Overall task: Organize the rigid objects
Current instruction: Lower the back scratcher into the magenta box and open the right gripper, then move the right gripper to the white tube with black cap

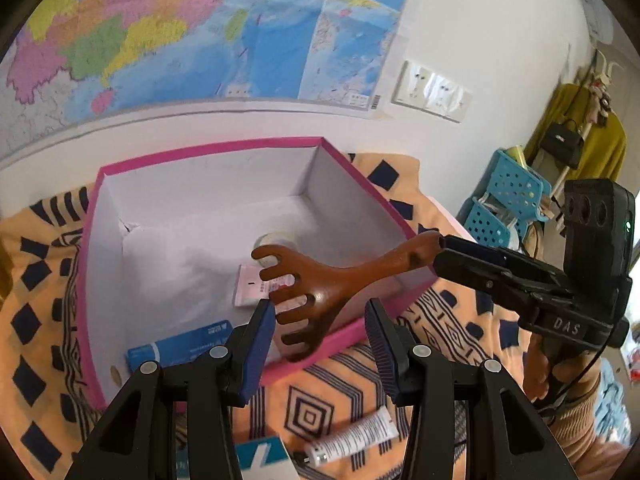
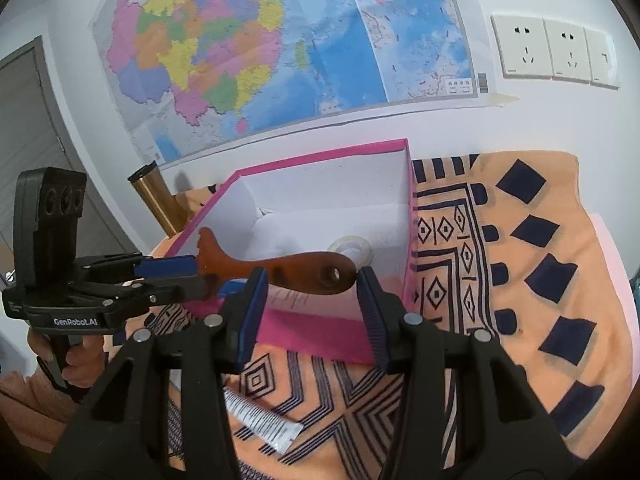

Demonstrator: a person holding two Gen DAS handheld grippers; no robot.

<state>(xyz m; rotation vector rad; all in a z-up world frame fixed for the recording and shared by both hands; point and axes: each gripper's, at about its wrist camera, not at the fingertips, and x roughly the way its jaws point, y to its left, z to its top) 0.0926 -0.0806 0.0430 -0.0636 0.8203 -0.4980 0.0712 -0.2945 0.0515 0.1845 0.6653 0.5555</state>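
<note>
The pink box (image 1: 224, 148) sits at the patterned cloth's (image 2: 540, 280) wall edge. My left gripper (image 1: 320, 332) and right gripper (image 2: 310, 300) each clamp an end of the wooden comb (image 1: 332, 280) over its near rim (steadier so) for lowering in.

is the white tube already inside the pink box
No, the white tube lies on the patterned cloth outside the pink box, in front of its near wall.
</note>
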